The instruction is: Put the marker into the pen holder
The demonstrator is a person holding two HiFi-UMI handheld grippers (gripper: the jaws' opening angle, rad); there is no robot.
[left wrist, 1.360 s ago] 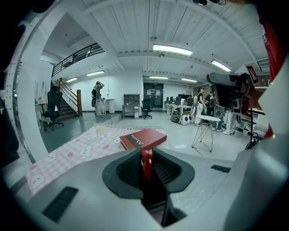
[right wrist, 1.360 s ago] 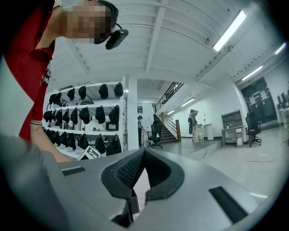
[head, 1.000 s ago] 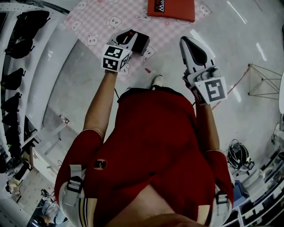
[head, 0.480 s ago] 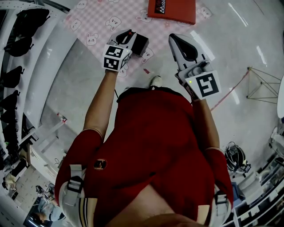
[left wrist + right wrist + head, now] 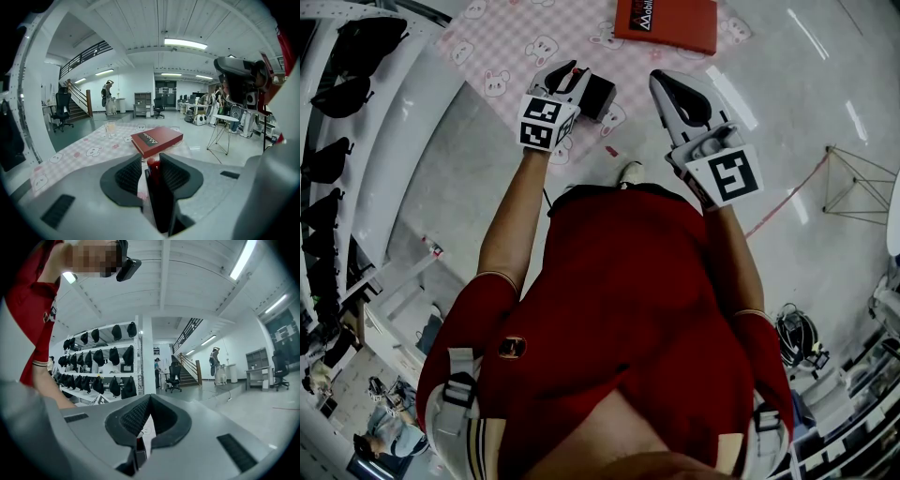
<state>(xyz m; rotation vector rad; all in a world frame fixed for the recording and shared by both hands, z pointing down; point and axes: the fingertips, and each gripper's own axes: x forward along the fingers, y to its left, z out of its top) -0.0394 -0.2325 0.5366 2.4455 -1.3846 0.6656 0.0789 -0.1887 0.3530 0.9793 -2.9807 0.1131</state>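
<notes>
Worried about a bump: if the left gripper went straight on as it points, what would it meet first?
Probably the red book, beyond the marker between its opening fingers; depth unclear.

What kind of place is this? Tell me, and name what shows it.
Probably a large open-plan office or lab hall. There are office chairs and desks on a wide open floor, a staircase up to a railed mezzanine, and rows of black bags on a wall.
</notes>
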